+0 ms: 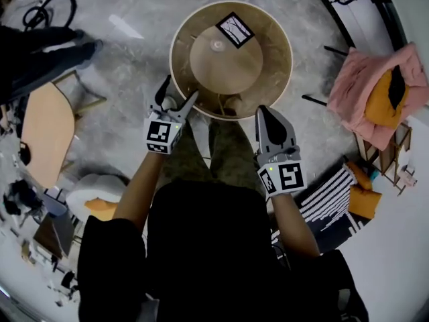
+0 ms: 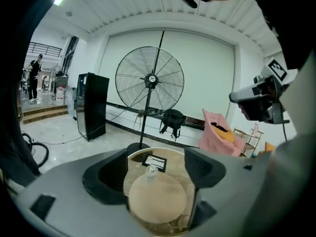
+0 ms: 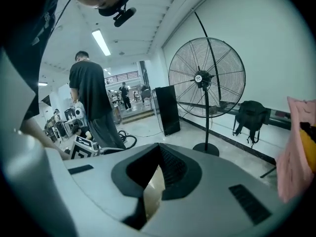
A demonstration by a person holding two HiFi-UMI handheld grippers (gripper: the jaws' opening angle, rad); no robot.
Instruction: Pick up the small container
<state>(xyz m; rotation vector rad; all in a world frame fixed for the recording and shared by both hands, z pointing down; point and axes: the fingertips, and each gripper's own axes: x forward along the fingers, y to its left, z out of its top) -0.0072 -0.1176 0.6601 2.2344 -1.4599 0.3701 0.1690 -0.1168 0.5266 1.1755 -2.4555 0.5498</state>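
Observation:
The small clear container (image 1: 216, 45) stands on a round beige disc (image 1: 224, 62) in the middle of a round wooden table (image 1: 278, 79), beside a black-and-white marker card (image 1: 235, 29). My left gripper (image 1: 178, 94) hovers at the table's near left rim, open, with nothing between its jaws. In the left gripper view the container (image 2: 151, 170) shows past the open left gripper (image 2: 155, 155), at the far edge of the disc (image 2: 157, 199). My right gripper (image 1: 271, 116) is at the near right rim, its jaws together and empty. In its own view the right gripper (image 3: 158, 147) is shut over the table.
A tall pedestal fan (image 2: 149, 78) and a black cabinet (image 2: 91, 105) stand beyond the table. A pink cloth over a chair (image 1: 375, 89) lies at the right, a wooden seat (image 1: 45, 133) at the left. A person (image 3: 91, 102) stands nearby.

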